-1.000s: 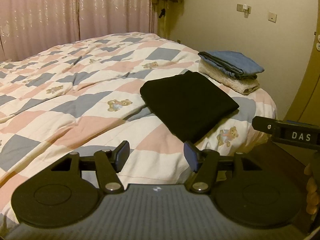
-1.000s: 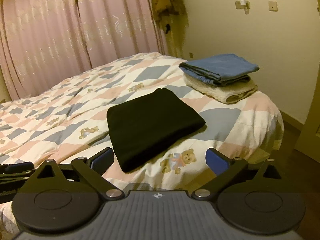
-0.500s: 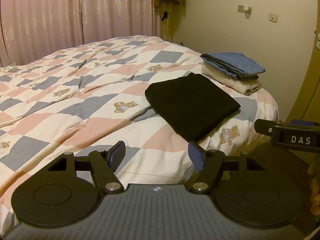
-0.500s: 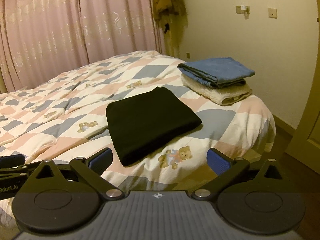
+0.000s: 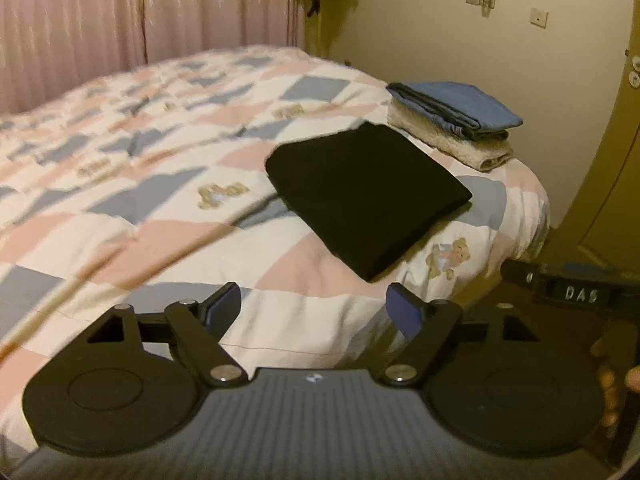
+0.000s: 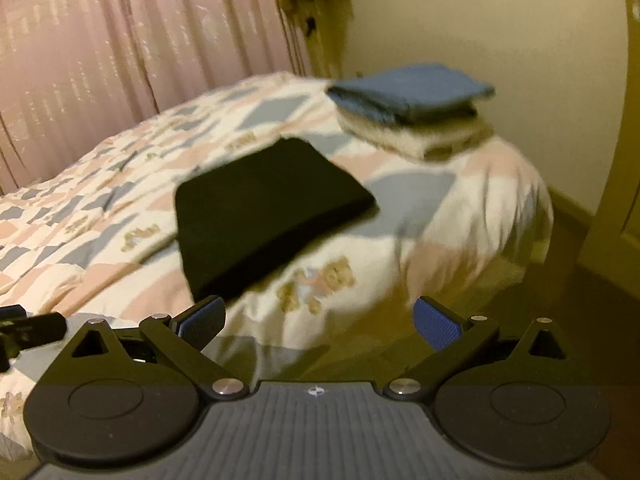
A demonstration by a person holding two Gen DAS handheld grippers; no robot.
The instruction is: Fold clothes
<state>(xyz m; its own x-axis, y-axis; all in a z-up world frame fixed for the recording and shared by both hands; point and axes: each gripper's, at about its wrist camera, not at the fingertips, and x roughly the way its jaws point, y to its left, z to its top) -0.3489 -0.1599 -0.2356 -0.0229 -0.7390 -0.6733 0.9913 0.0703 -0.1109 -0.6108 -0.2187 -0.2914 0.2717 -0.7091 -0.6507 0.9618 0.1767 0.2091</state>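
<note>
The left gripper (image 5: 314, 308) is hanging low at the near edge of the bed (image 5: 320, 332). Its jaws are spread wide and are holding nothing. Its blue pads (image 5: 404, 314) are sitting over the quilt, not touching any clothes. At the right edge of the left wrist view, the right gripper (image 5: 576, 284) is poking in, and white letters on it are reading "DAS". A hand (image 5: 614, 376) is showing just below those letters.

The right gripper (image 6: 318, 322) is also hanging open and empty, over the corner of the bed. Dark floor (image 6: 560, 300) is showing to its right, so there is open room there. A bit of the left gripper (image 6: 28, 326) is peeking in at the left edge, but any writing on it is too blurry to read.

A little farther in, the black cloth (image 5: 366, 196) is lying folded flat on the quilt, close to the near edge. A teddy bear picture (image 5: 450, 258) is sitting just beside its near corner. To the left of the cloth, the quilt is lying wide and bare.

Farther back, at the far right corner of the bed, a folded blue cloth (image 5: 456, 108) is resting on top of a folded cream cloth (image 5: 452, 142). This stack is near the black cloth but not touching it.

Behind the bed, pink curtains (image 5: 140, 20) are hanging on the left. A plain wall (image 5: 460, 40) is standing on the right, with two small plates (image 5: 538, 18) on it.
</note>
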